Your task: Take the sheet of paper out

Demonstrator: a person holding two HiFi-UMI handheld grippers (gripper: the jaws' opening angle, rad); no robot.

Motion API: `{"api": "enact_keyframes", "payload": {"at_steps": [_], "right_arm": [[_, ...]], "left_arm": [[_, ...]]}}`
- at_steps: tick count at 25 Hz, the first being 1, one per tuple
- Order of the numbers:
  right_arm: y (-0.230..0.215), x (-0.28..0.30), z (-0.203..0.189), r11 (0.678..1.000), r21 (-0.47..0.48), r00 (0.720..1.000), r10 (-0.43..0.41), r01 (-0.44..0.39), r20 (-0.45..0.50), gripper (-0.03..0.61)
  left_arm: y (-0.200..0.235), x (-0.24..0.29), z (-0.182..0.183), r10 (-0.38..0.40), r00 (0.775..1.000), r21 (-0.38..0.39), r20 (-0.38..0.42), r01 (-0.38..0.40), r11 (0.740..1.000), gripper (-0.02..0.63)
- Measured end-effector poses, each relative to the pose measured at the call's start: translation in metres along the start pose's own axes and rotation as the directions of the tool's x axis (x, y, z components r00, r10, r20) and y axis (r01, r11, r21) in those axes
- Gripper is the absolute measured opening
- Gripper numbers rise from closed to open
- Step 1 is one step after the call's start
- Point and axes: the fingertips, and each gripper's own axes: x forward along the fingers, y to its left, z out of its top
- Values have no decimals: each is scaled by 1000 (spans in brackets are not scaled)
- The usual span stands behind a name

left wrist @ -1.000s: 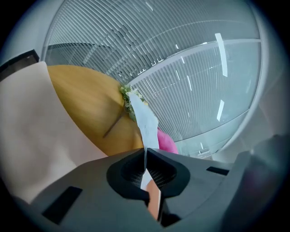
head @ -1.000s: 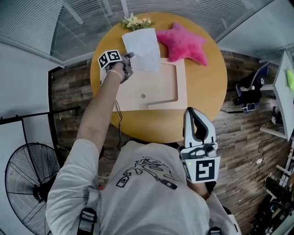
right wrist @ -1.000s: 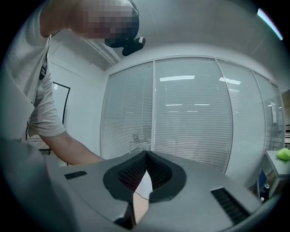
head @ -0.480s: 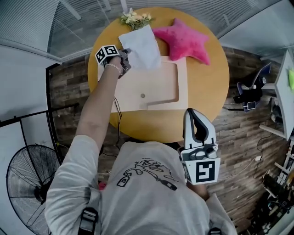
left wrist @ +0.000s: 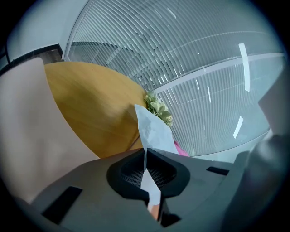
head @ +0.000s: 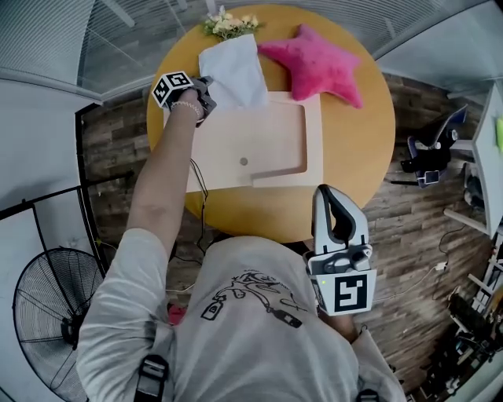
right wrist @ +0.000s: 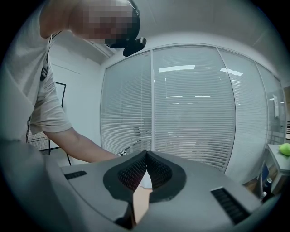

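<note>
— At the far side of the round table, what is that white thing?

— That is the sheet of paper. The left gripper has its jaws squeezed tight on the paper's left edge.

— Where does the paper go from there?

— It sticks out from the jaws toward the little bunch of flowers. Its near edge hangs over the back rim of the pale wooden board.

— Is anything close to it?

— Yes. The flowers are right at its far end. The pink star pillow sits just beside it on the right, with one point over the board's corner.

— What about the other gripper?

— The right gripper is well away, close to the person's gray shirt. Its jaws are pressed together with nothing in them.

— And around the table?

— Glass walls with blinds stand behind it. A big fan stands on the floor at the left.
</note>
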Motion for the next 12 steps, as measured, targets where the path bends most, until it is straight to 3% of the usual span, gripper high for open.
{"api": "enact_keyframes", "payload": {"at_steps": [5,12], "right_arm": [[7,2,-9,997,-40,998,59,-60,-18,8],[7,8,-12,1000,11,1000,11,-11,-24,8]], "left_arm": [[11,-2,7,30,999,17,10,-30,999,20],[9,13,8,44,999,57,0,-44,997,20]]}}
